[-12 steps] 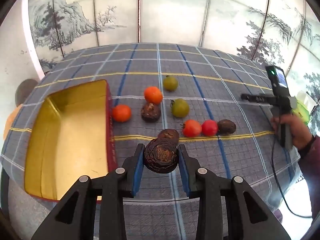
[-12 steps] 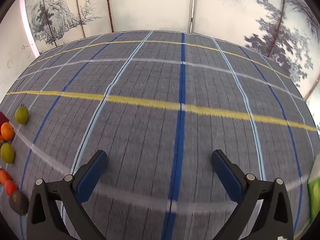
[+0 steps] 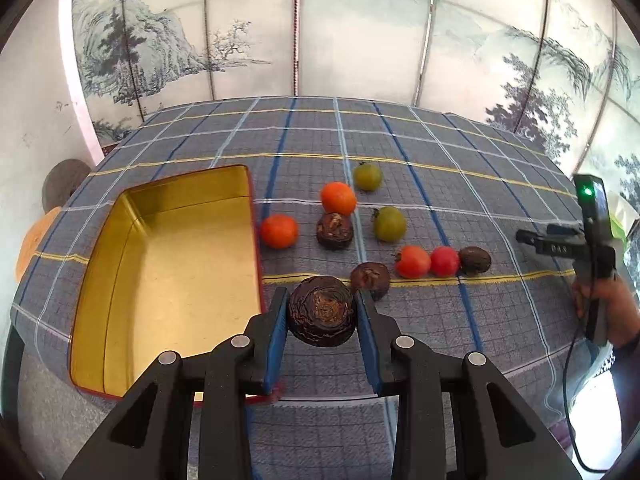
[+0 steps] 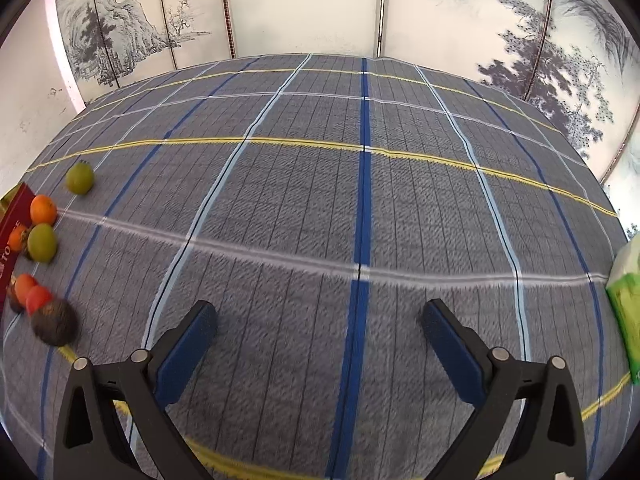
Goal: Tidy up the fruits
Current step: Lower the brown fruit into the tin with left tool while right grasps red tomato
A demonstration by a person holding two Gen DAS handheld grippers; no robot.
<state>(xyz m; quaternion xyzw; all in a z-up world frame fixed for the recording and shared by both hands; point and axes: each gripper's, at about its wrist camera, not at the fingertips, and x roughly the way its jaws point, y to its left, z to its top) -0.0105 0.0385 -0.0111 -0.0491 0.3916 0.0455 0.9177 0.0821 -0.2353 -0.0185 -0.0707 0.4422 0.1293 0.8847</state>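
Fingers of the left gripper (image 3: 322, 314) clamp a dark wrinkled fruit (image 3: 322, 311) just right of the gold tin box (image 3: 120, 280). Beyond, further right of the box, loose fruits (image 3: 338, 198) lie on the checked cloth (image 3: 500, 320). Right gripper (image 4: 320, 332) angles downward, jaws wide, holding nothing.

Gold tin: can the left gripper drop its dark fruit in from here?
Probably yes. The left gripper is shut on the dark fruit, and the tin lies open just to its left, nothing in it and nothing between them.
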